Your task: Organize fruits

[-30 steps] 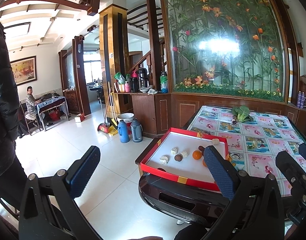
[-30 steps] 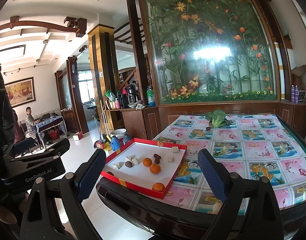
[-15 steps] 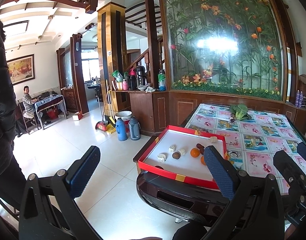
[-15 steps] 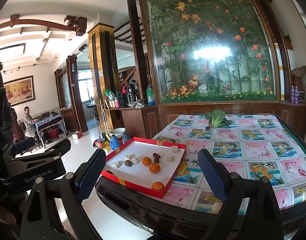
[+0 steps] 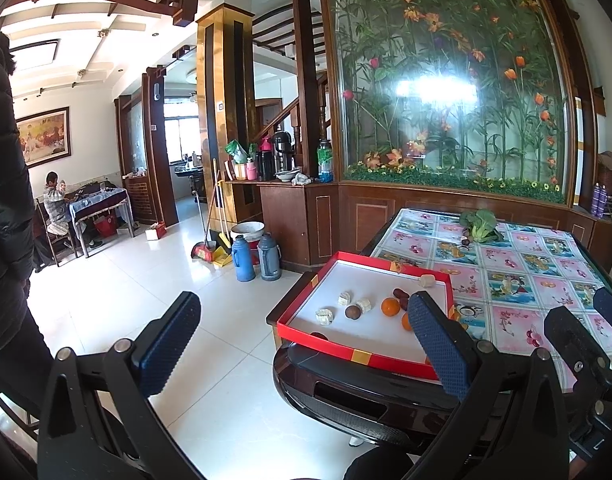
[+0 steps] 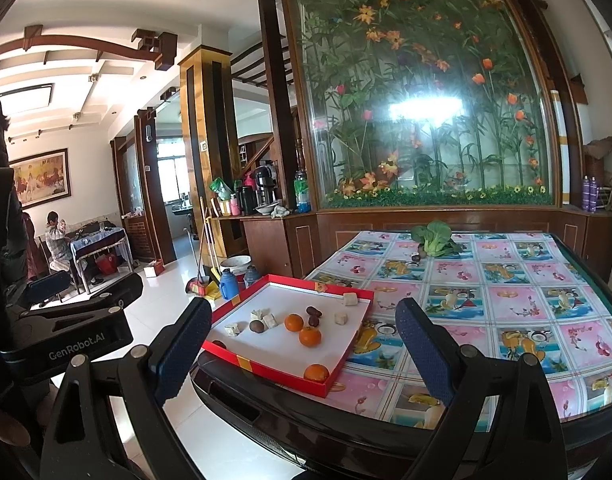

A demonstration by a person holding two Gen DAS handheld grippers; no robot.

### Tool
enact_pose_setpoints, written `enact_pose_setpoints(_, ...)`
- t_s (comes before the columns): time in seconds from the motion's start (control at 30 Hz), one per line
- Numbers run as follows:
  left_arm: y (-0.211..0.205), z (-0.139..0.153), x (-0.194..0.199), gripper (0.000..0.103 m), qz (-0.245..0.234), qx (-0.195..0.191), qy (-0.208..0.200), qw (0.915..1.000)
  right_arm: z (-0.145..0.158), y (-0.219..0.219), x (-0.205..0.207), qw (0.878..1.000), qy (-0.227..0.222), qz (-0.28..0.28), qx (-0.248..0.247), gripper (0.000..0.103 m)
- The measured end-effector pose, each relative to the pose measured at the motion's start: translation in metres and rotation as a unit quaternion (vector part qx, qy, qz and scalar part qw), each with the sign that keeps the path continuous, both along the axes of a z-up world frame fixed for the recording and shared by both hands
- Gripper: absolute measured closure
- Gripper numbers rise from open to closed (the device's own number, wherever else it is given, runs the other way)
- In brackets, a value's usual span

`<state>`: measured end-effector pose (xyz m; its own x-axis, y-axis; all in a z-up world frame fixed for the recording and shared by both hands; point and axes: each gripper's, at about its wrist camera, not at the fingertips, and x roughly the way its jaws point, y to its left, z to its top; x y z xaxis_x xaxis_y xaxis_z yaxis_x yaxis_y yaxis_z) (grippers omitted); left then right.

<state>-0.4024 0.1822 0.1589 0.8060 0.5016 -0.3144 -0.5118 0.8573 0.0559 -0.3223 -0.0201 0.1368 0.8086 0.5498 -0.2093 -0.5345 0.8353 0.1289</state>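
A red-rimmed white tray (image 6: 266,368) (image 5: 345,350) sits at the near left corner of the table (image 6: 505,300). It holds three oranges (image 6: 309,336), a brown round fruit (image 6: 256,325), dark dates (image 6: 311,312) and several pale cut pieces (image 6: 268,320). A leafy green vegetable (image 6: 433,238) lies at the table's far side. My left gripper (image 5: 302,300) is open and empty, held off the table's left corner over the floor. My right gripper (image 6: 304,308) is open and empty too, in front of the table's near edge and short of the tray.
A person in a dark jacket (image 5: 6,200) stands close on the left. Two thermos flasks (image 5: 244,258) and a broom with dustpan (image 5: 210,248) stand on the white tiled floor by the wooden sideboard (image 5: 290,200). Another person (image 5: 54,204) sits at a far table.
The left wrist view has drifted slightly, so the tray sits a little farther off. Both grippers remain open and empty; nothing on the tray has moved.
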Motion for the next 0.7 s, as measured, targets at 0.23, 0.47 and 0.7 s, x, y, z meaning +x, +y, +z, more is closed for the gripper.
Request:
enact_pose_setpoints(0.23, 0.0, 0.0003, -0.0005, 0.0, -0.001, -0.005, 0.004, 1.0, -0.0001, 0.0, 0.0, 1.0, 0.002, 0.0, 0.0, 0.009)
enact_pose_setpoints(0.47, 0.0002, 0.0006, 0.0002, 0.0, -0.001, -0.006, 0.005, 1.0, 0.0002, 0.0009, -0.0004, 1.0, 0.001, -0.001, 0.0, 0.009)
enact_pose_setpoints(0.7, -0.0002, 0.0007, 0.0001, 0.0, -0.001, -0.005, 0.005, 1.0, -0.0022, -0.0016, 0.0011, 1.0, -0.006, -0.006, 0.005, 0.009)
